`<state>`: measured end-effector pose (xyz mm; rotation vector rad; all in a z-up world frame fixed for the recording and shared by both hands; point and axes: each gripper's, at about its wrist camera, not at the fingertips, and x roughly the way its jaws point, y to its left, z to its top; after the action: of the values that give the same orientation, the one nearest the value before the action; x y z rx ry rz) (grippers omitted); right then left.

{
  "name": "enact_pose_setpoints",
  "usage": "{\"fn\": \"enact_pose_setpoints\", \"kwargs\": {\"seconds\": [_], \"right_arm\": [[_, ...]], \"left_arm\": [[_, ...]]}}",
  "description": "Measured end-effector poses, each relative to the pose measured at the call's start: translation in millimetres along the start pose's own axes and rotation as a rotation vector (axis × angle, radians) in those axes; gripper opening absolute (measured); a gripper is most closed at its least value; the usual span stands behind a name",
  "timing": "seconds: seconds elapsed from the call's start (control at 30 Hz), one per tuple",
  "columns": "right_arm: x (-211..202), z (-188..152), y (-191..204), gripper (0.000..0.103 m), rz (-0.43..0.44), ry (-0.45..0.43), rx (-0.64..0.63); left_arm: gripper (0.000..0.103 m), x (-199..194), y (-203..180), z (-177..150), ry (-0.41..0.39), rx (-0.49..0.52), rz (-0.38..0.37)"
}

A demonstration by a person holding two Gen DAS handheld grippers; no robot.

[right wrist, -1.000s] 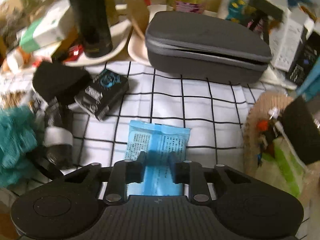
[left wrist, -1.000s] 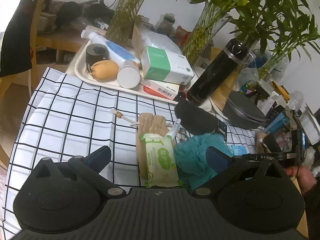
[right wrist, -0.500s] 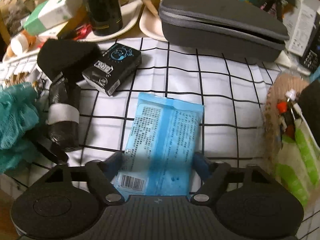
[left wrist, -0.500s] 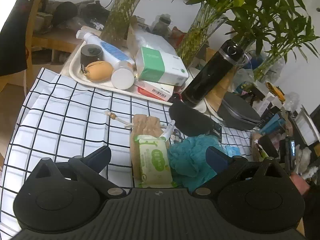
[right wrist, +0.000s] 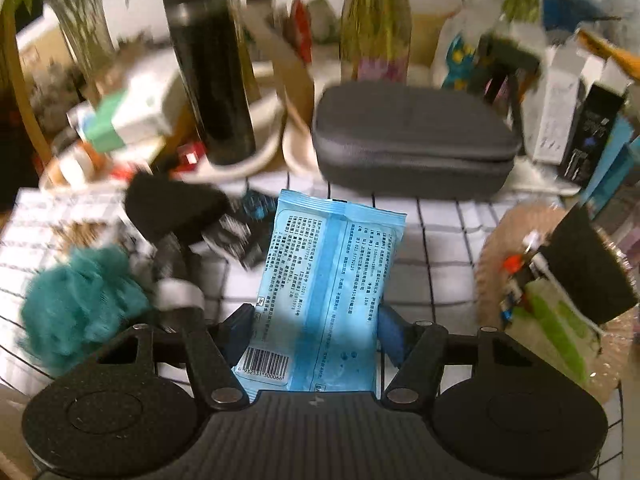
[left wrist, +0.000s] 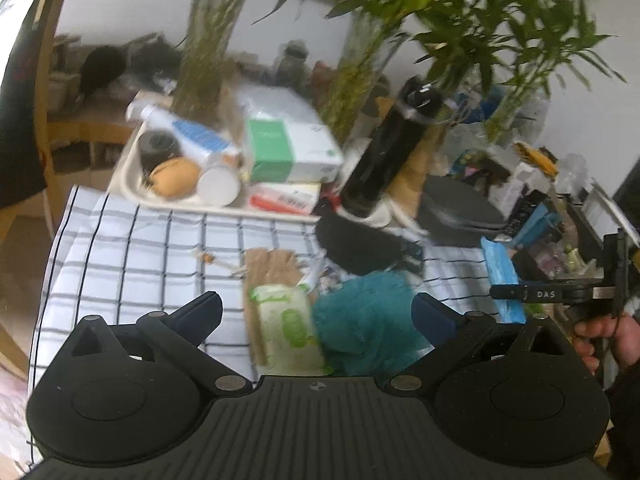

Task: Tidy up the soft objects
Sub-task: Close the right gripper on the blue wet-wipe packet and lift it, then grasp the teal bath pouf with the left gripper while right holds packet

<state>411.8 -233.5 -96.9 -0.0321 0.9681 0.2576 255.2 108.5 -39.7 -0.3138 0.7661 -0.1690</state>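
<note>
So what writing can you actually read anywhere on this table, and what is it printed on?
"DAS": on the black bar of the right gripper.
"6 932531 300066" (roughly, digits blurred): under the barcode on the blue packet.
Blue packet's other print: too small to read.
Green wipes pack, green-and-white box, black packet: blurred, unreadable.

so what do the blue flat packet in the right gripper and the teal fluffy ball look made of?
Blue flat packet: thin plastic film, slightly glossy; crimped top seam, printed text and barcode. It sits between the right gripper's closing jaws. Teal fluffy ball: looks like gathered nylon mesh, matte; ruffled, airy folds, though blur leaves the weave unclear.
</note>
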Motion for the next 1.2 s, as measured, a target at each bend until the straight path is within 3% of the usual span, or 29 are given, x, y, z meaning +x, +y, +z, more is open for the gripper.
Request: {"fn": "enact_pose_setpoints", "kwargs": {"seconds": [0.13, 0.27, 0.53, 0.8, 0.97, 1.07, 1.17, 1.2], "right_arm": [[-24, -3, 8, 0.068, 0.007, -0.061, -0.012], [-41, -10, 11, 0.068, 0.037, -0.085, -0.004], [-67, -18, 7, 0.068, 0.079, -0.128, 0.035], [-76, -21, 0, 0.068, 0.118, -0.145, 0.065], [-77, -22, -5, 0.068, 0.126, -0.148, 0.084], [-77, -22, -8, 0.068, 0.128, -0.148, 0.094], [-79, -22, -8, 0.068, 0.133, -0.155, 0.100], [-79, -21, -7, 0.068, 0.137, -0.156, 0.099]], "left_arm": [[0.103, -1, -32, 15, 0.022, 0.112, 0.005], [0.103, 15, -65, 29, 0.112, 0.239, 0.061], [0.103, 63, -90, 45, 0.275, 0.256, 0.085], [0.103, 131, -88, 44, 0.484, 0.238, 0.126], [0.102, 149, -92, 45, 0.541, 0.270, 0.149], [0.087, 162, -91, 44, 0.590, 0.257, 0.147], [0.084, 175, -89, 41, 0.632, 0.236, 0.136], [0.073, 179, -88, 40, 0.641, 0.226, 0.130]]}}
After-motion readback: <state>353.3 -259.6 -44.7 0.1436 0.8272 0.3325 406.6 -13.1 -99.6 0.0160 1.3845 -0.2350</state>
